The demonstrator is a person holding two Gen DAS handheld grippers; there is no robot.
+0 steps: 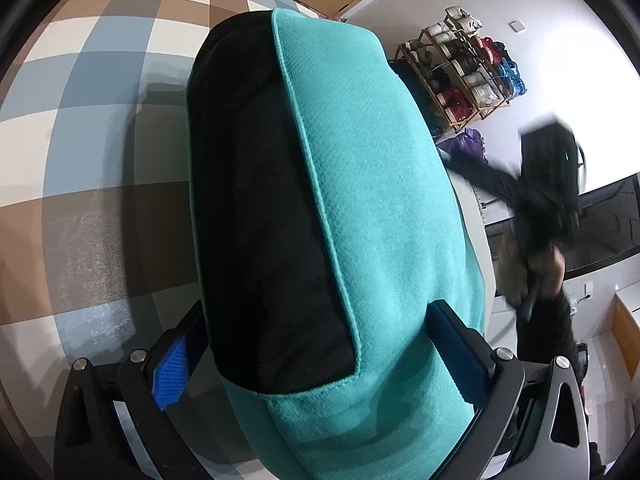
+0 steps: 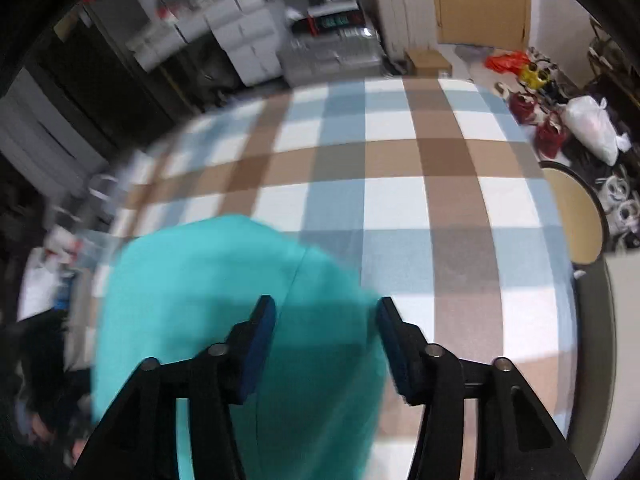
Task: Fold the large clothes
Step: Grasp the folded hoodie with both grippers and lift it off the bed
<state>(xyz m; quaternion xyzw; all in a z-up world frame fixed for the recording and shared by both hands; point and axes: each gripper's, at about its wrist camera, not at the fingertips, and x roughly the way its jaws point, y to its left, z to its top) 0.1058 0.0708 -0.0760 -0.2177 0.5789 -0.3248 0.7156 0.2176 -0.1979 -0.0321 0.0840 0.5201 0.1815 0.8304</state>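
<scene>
A teal garment [image 1: 372,208] with a black panel [image 1: 256,216] is bunched into a thick bundle that fills the left wrist view. My left gripper [image 1: 320,332] is shut on it, with the cloth wedged between the blue pads [image 1: 452,344]. The bundle hangs over the checked tablecloth [image 1: 100,92]. In the right wrist view, my right gripper [image 2: 326,312] stands open above the same teal garment [image 2: 208,280], which is blurred; nothing is pressed between its fingers [image 2: 262,328]. A person's arm [image 1: 536,272] shows at the right of the left wrist view, blurred and apart from the bundle.
The blue, brown and white checked table [image 2: 400,160] spreads ahead. A shoe rack [image 1: 460,76] and a purple bag [image 1: 468,146] stand against the wall. A round stool [image 2: 576,216], bags on the floor [image 2: 592,128] and white cabinets [image 2: 248,48] surround the table.
</scene>
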